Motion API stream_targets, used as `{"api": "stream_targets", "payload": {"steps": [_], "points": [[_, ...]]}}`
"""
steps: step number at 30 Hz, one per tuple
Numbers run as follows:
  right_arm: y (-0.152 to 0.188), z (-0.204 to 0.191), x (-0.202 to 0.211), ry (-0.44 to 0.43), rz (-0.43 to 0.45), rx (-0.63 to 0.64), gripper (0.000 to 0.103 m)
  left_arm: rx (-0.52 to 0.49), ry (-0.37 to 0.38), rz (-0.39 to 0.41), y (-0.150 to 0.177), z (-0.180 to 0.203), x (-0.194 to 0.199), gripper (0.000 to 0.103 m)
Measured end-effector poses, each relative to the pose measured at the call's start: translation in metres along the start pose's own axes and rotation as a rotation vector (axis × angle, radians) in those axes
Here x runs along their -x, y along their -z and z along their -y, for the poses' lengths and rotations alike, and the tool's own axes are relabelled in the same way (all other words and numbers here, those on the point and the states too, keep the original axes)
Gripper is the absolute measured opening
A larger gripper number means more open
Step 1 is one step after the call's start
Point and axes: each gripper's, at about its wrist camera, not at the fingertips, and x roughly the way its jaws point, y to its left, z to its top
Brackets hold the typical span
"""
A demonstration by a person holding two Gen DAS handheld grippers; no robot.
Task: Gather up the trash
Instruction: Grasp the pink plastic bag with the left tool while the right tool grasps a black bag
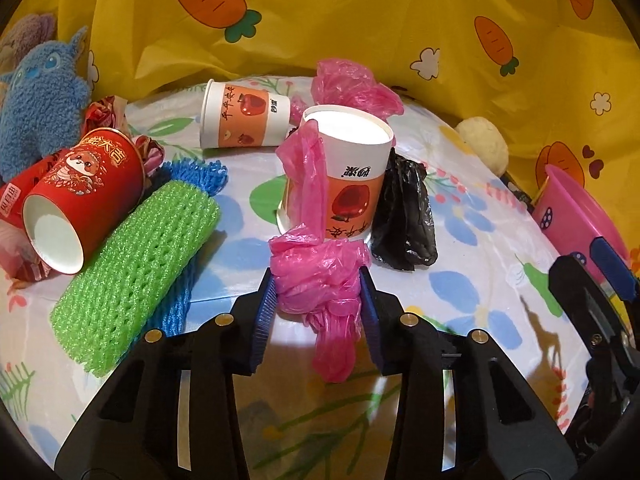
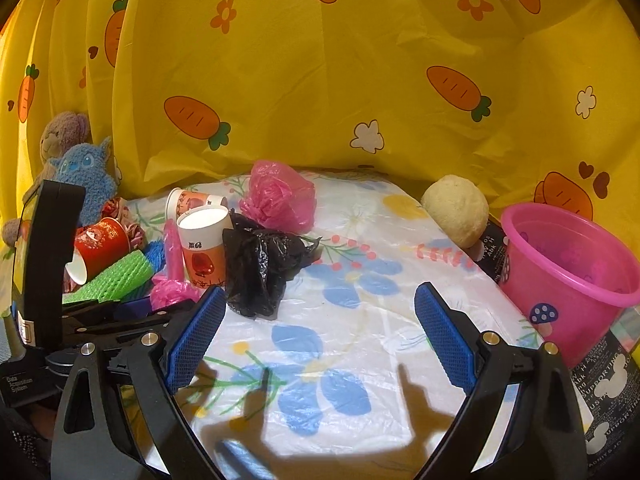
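1. Pink plastic bag (image 1: 320, 276), crumpled and knotted, lies on the floral table cover (image 1: 460, 240) at the near side of an upside-down white-and-orange paper cup (image 1: 340, 176); a strip of it runs up the cup's side.
2. Left gripper (image 1: 318, 300): blue pads sit on both sides of the pink bag's bunched part and press into it, jaws partly closed and clamped on the bag.
3. Tail of the bag hangs down between the fingers toward the camera.
4. Right gripper (image 2: 316, 332): jaws wide apart, nothing between them, only bare table cover under them.
5. Black plastic bag (image 2: 256, 268) lies just beside the cup, close to the right gripper's left finger (image 2: 196, 332); can't tell if touching.
6. Second pink bag (image 2: 280, 196) sits further back, behind the cups.
7. Second white-and-orange cup (image 1: 244, 116) lies on its side behind the first.
8. Red paper cup (image 1: 80, 204) lies tipped, resting on a green foam net (image 1: 140, 272) with a blue foam net (image 1: 192, 172) under it.
9. Pink bucket (image 2: 568, 276) stands at the table's right edge, upright, well apart from the bags.
10. Blue plush toy (image 1: 40, 108) at back left against the yellow carrot-print curtain (image 1: 360, 20).
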Motion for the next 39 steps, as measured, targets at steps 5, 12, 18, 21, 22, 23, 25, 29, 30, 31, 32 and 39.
{"api": "stream_targets", "payload": {"steps": [5,12,18,21,22,23,25,29,30,31,32,39], "points": [[-0.003,-0.01,-0.015,-0.02,-0.021,0.017,0.088,0.01,-0.007,0.099,0.003,-0.004,0.025,0.033],[-0.007,-0.023,-0.047,-0.073,-0.1,0.029,0.074,0.042,-0.103,0.203,0.003,-0.019,0.06,0.033],[-0.012,-0.036,-0.073,-0.085,-0.175,0.059,0.067,0.066,-0.115,0.217,0.004,-0.029,0.061,0.034],[-0.013,-0.04,-0.086,-0.084,-0.212,0.069,0.059,0.069,-0.108,0.216,0.006,-0.03,0.061,0.034],[-0.013,-0.041,-0.09,-0.082,-0.226,0.071,0.056,0.068,-0.106,0.216,0.006,-0.031,0.061,0.034],[-0.014,-0.042,-0.094,-0.084,-0.239,0.071,0.054,0.068,-0.103,0.215,0.007,-0.03,0.06,0.034],[-0.013,-0.043,-0.1,-0.092,-0.261,0.073,0.046,0.068,-0.098,0.213,0.007,-0.03,0.059,0.034],[-0.012,-0.044,-0.109,-0.125,-0.306,0.072,0.021,0.062,-0.088,0.212,0.008,-0.03,0.059,0.034],[-0.011,-0.045,-0.11,-0.133,-0.311,0.069,0.015,0.06,-0.087,0.212,0.008,-0.029,0.06,0.034],[-0.011,-0.044,-0.109,-0.139,-0.311,0.067,0.012,0.058,-0.086,0.213,0.008,-0.029,0.06,0.034],[-0.011,-0.043,-0.109,-0.145,-0.308,0.065,0.01,0.056,-0.084,0.215,0.009,-0.029,0.06,0.034],[-0.013,-0.031,-0.089,-0.136,-0.23,0.07,0.001,0.061,-0.086,0.215,0.011,-0.026,0.065,0.034]]}}
